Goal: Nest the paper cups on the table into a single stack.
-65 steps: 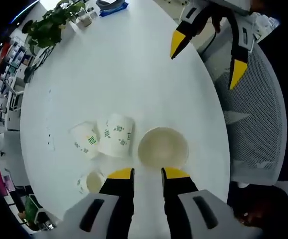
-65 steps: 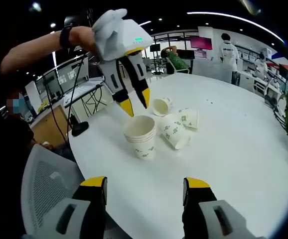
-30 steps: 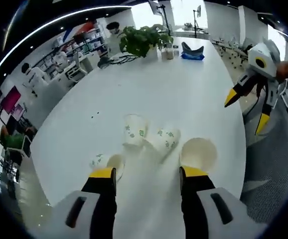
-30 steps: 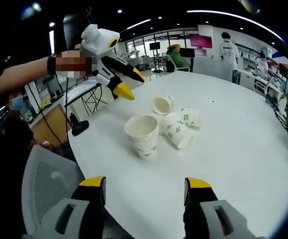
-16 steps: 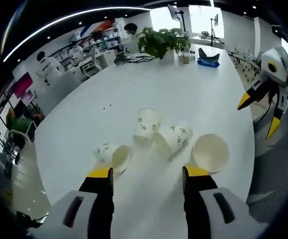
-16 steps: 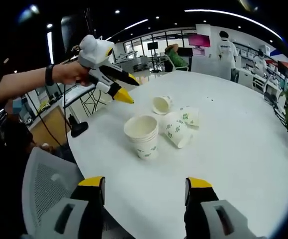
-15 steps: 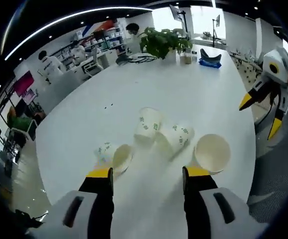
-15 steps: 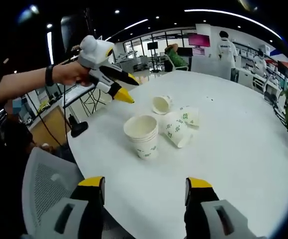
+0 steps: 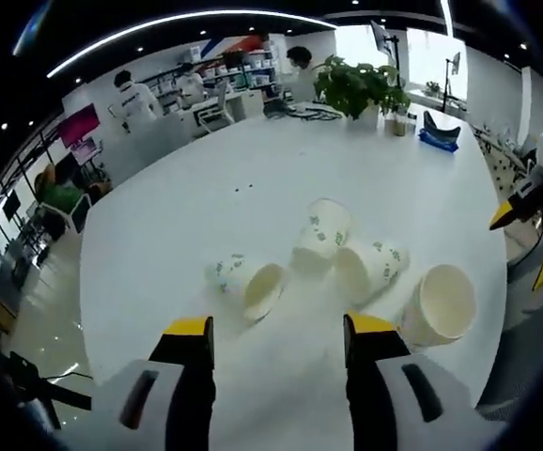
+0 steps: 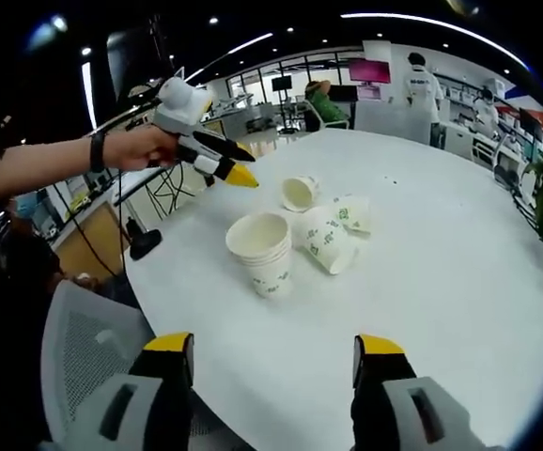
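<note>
An upright stack of white paper cups (image 9: pixel 438 305) (image 10: pixel 262 252) stands near the table edge. Three single cups lie on their sides past it: one apart with its mouth toward me (image 9: pixel 248 285) (image 10: pixel 300 192), and two touching each other (image 9: pixel 321 228) (image 9: pixel 373 268) (image 10: pixel 326 241) (image 10: pixel 354 214). My left gripper (image 9: pixel 279 329) is open and holds nothing, low over the table just short of the lying cups; in the right gripper view the left gripper (image 10: pixel 217 162) hovers beside the stack. My right gripper (image 10: pixel 274 346) is open and empty at the near table edge, and the right gripper (image 9: pixel 527 241) also appears at the right of the left gripper view.
The round white table (image 10: pixel 459 301) stretches far behind the cups. A potted plant (image 9: pixel 356 85) and small items (image 9: pixel 438 136) sit at its far side. A grey mesh chair (image 10: pixel 79 362) stands by the near edge. People stand in the office behind.
My left gripper has left its place above the stack, opened wider and dropped low, now facing the lying cups. The right gripper and the cups have stayed put.
</note>
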`<control>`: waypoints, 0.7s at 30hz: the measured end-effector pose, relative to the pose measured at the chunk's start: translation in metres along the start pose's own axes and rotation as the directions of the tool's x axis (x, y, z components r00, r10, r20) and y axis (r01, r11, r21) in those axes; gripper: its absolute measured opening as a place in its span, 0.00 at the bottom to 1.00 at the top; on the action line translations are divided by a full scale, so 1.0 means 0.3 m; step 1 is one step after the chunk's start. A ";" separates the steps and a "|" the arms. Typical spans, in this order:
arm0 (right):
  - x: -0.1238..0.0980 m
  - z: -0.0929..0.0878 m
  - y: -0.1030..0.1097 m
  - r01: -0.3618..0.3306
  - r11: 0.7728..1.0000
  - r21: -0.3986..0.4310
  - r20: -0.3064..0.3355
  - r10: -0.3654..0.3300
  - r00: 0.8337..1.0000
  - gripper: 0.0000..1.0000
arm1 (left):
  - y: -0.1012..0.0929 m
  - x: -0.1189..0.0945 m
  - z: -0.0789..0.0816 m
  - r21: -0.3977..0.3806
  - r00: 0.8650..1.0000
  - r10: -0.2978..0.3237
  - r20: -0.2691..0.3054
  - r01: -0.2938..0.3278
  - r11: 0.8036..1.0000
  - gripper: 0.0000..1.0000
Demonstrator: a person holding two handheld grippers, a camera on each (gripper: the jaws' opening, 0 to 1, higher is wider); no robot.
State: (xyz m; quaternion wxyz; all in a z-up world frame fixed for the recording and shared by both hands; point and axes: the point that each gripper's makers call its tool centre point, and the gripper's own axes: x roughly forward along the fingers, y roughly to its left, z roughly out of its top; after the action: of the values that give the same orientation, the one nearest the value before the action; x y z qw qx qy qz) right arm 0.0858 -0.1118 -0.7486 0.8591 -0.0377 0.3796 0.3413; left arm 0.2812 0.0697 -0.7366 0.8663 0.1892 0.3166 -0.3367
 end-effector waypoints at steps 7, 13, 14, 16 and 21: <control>0.012 0.000 -0.009 0.012 1.000 0.017 0.013 -0.012 1.000 0.68 | 0.061 0.062 -0.020 -0.047 0.999 0.035 -0.002 -0.035 0.998 0.53; 0.016 -0.005 -0.015 0.017 1.000 0.026 0.005 -0.017 1.000 0.68 | 0.102 0.086 -0.013 -0.103 0.998 0.069 0.006 -0.068 0.992 0.52; 0.018 -0.005 -0.015 0.018 0.999 0.028 0.005 -0.018 1.000 0.68 | 0.111 0.100 -0.017 -0.106 0.997 0.072 0.007 -0.071 0.992 0.52; 0.017 -0.005 -0.014 0.020 0.999 0.033 0.006 -0.020 1.000 0.68 | 0.124 0.117 -0.025 -0.114 0.997 0.083 0.009 -0.081 0.990 0.51; 0.012 -0.003 -0.011 0.026 0.999 0.042 0.003 -0.027 1.000 0.68 | 0.162 0.161 -0.038 -0.171 0.994 0.107 0.017 -0.102 0.980 0.50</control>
State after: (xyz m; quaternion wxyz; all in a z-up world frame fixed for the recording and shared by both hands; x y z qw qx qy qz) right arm 0.0890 -0.1127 -0.7523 0.8647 -0.0243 0.3847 0.3220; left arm 0.3383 0.0875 -0.7721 0.8997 0.1269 0.3227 -0.2651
